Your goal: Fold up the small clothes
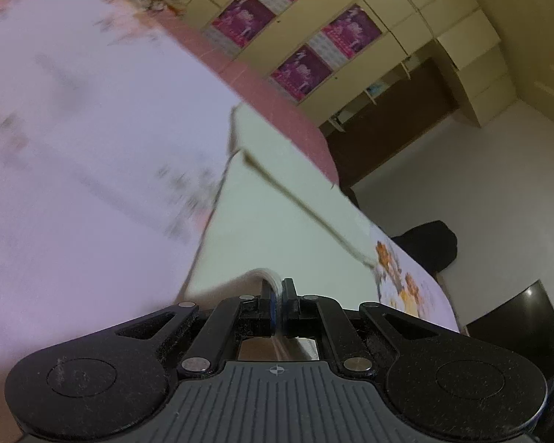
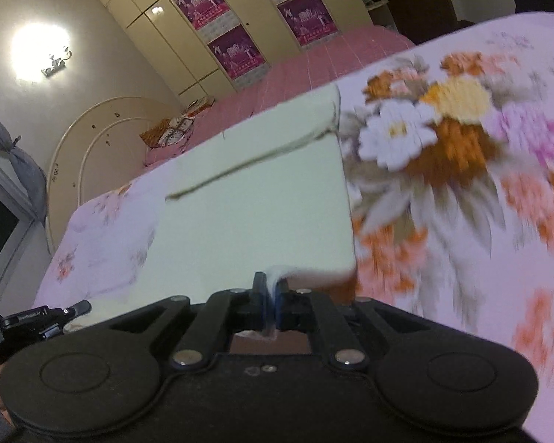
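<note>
Holding the pale garment [image 1: 277,214] by its near edge with both tools, I judge that I am in the lifting step of a fold. The left gripper [image 1: 278,293] is clenched on a bunched white hem, and the right gripper [image 2: 271,288] pinches the other near corner in the same way; in both views cloth shows between the closed jaws. The garment lies on the flowered bedsheet [image 2: 461,170], spreading away from me toward 12 o'clock, with a darker seam line running across it. To do this step well, I think I should keep both corners at equal height and the edge between them tight, then carry it toward 12 o'clock until it meets the far edge, without dragging the lower layer. Both tools point forward and somewhat down at the bed. In the right wrist view a part of the other tool shows at 8 o'clock. The sheet looks blurred in both views, so small wrinkles I cannot judge.
</note>
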`<state>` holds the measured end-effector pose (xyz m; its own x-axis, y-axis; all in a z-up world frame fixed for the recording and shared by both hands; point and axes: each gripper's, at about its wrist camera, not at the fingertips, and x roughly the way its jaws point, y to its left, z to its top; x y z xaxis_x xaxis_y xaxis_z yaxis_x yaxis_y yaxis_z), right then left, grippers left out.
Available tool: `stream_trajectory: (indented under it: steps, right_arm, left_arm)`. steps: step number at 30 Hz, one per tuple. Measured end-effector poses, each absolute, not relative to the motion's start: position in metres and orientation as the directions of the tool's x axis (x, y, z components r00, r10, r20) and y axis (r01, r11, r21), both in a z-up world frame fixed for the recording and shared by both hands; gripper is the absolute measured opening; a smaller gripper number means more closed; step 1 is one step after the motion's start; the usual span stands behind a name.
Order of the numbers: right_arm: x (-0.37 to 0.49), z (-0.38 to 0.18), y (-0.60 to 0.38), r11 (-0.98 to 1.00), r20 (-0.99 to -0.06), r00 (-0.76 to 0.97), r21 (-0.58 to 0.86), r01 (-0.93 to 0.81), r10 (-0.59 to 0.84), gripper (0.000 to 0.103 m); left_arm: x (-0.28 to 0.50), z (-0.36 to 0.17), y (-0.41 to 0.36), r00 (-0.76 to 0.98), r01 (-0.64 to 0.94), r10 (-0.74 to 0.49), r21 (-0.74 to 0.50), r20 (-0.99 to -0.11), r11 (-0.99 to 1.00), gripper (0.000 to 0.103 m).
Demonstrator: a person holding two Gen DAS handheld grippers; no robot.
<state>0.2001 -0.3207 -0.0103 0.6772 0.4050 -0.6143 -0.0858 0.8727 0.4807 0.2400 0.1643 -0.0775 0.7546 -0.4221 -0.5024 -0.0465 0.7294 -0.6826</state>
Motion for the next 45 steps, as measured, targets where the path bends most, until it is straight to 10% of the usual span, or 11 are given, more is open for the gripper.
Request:
stream_trajectory:
  steps: [27,29,30,32,37,41,45]
  right_arm:
    - [0.562,-0.085,-0.351,0.82,-0.644,0.618,0.573,0.0,0.45,0.005]
    - [0.567,-0.092,-0.352,0.796,-0.609,0.626,0.604,-0.031,0.487,0.014]
    - [0.566,-0.094,-0.355,0.771,-0.566,0.648,0.634,-0.053,0.51,0.023]
    - [0.564,-0.097,-0.361,0.736,-0.5,0.697,0.674,-0.06,0.514,0.058]
    - [0.549,-0.091,-0.367,0.744,-0.425,0.76,0.658,-0.113,0.492,0.053]
    - [0.549,-0.086,-0.347,0.854,-0.516,0.738,0.497,-0.156,0.435,0.041]
    - [0.549,-0.09,-0.316,0.93,-0.616,0.704,0.31,-0.197,0.355,0.031]
  left_arm:
    - [0.576,-0.098,0.133,0.754,-0.094,-0.271,-0.507,-0.598,0.857,0.004]
    - [0.578,-0.103,0.137,0.772,-0.108,-0.278,-0.548,-0.572,0.829,0.044]
    - [0.576,-0.104,0.139,0.79,-0.124,-0.258,-0.557,-0.556,0.821,0.102]
    - [0.569,-0.101,0.138,0.849,-0.092,-0.21,-0.527,-0.485,0.845,0.102]
    - [0.576,-0.102,0.128,0.81,-0.02,-0.224,-0.407,-0.542,0.913,0.068]
    - [0.583,-0.102,0.113,0.764,0.033,-0.199,-0.271,-0.613,0.962,0.059]
    - [0.576,-0.089,0.093,0.757,0.082,-0.146,-0.13,-0.637,0.988,0.026]
